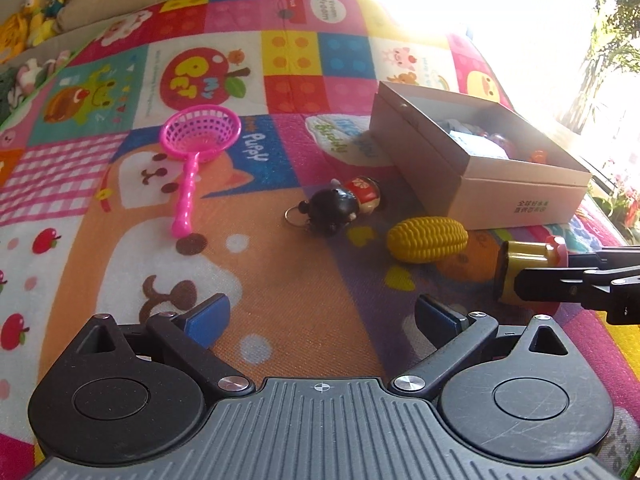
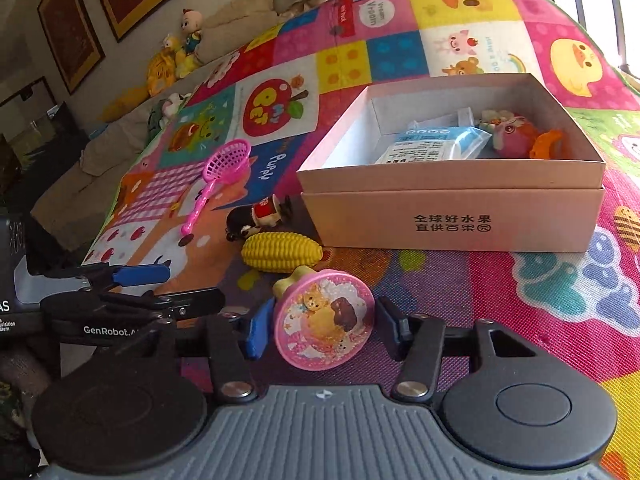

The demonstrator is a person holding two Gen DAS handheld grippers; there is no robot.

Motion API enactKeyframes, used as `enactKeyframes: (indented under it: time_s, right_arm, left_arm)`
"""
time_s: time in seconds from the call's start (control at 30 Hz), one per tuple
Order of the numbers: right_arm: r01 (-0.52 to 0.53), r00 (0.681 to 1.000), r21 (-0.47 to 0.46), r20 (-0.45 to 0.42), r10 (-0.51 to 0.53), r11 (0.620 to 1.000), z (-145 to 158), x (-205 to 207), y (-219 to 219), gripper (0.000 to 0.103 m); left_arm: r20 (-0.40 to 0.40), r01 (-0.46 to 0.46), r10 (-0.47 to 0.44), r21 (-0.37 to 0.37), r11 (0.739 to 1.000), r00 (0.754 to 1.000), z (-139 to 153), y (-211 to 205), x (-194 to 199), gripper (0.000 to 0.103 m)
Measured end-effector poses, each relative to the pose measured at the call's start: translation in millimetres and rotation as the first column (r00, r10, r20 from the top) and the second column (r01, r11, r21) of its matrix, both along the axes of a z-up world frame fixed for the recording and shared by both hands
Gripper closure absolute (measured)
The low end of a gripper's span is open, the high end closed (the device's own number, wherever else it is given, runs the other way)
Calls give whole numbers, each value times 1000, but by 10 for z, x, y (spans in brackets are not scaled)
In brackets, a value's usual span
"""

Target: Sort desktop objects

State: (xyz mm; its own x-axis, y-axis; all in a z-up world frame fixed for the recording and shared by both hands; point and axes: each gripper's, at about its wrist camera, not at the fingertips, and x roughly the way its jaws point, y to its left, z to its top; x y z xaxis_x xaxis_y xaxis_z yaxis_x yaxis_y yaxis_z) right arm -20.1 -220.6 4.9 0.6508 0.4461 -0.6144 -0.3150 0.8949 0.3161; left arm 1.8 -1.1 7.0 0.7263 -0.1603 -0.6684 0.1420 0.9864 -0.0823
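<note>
The right gripper (image 2: 324,330) fingers clamp the pink stamp (image 2: 324,322) for transfer to the box (image 2: 452,216) at 1 o'clock; the left gripper (image 1: 322,316) fingers stand apart, idle.

The box (image 2: 452,220) says "全球好水果 直供百果园", the play mat (image 1: 280,240) says "MY PET" and "Puppy", and the left gripper (image 2: 136,284) says "GenRobot".

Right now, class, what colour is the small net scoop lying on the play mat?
The net scoop is bright pink, basket and handle alike; the left wrist view shows it best.
</note>
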Motion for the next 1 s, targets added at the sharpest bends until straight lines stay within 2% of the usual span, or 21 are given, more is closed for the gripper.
enactKeyframes:
  time_s: [0.13, 0.23, 0.3, 0.33, 0.43, 0.47, 0.53, 0.63, 0.67, 0.73, 0.77, 0.87, 1.0]
  right_arm:
    - [4, 998, -121, 58, 3, 993, 211, -92, -19, 49]
    - [-3, 997, -299, 73, 26, 954, 355, -126, -15, 49]
    - [-3, 997, -445, 70, 39, 895, 349, -141, 13, 49]
    - [0, 996, -524, 72, 45, 851, 316, -160, 26, 49]
    - [16, 992, -676, 100, 70, 737, 200, -220, 68, 49]
    - [14, 991, -698, 104, 82, 716, 160, -233, 83, 49]
    - [4, 989, -688, 108, 97, 726, 121, -240, 100, 49]
    - [5, 986, -616, 132, 97, 788, 117, -236, 91, 47]
    - [4, 985, -588, 142, 98, 809, 124, -240, 72, 45]
    - [26, 981, -520, 178, 79, 854, 142, -261, 10, 33]
    - [46, 979, -486, 197, 58, 873, 147, -279, -39, 26]
    - [125, 973, -368, 229, -41, 922, 123, -327, -238, 23]
    - [225, 958, -229, 230, -172, 947, 53, -406, -472, 20]
  left_arm:
    - [10, 25, -25, -27, 999, 1000, 6, -20, -40, 1]
    - [19, 72, -71, -61, 996, 997, 48, -114, -29, 1]
    - [33, 111, -109, -64, 992, 994, 80, -222, -13, 1]
    - [39, 126, -124, -62, 990, 992, 94, -273, -8, 1]
    - [54, 163, -160, -53, 985, 986, 129, -450, 22, 1]
    - [55, 172, -169, -48, 984, 984, 137, -501, 32, 1]
    - [58, 183, -181, -31, 983, 982, 148, -584, 42, 1]
    - [50, 184, -183, -11, 983, 982, 150, -659, 67, 1]
    - [42, 180, -179, -14, 984, 983, 146, -668, 81, 1]
    - [18, 158, -158, -32, 987, 987, 135, -667, 122, 1]
    - [7, 146, -146, -40, 988, 989, 125, -673, 151, 1]
    - [-14, 127, -127, -42, 991, 992, 100, -739, 250, 1]
    - [3, 114, -114, 35, 993, 993, 36, -893, 415, 1]
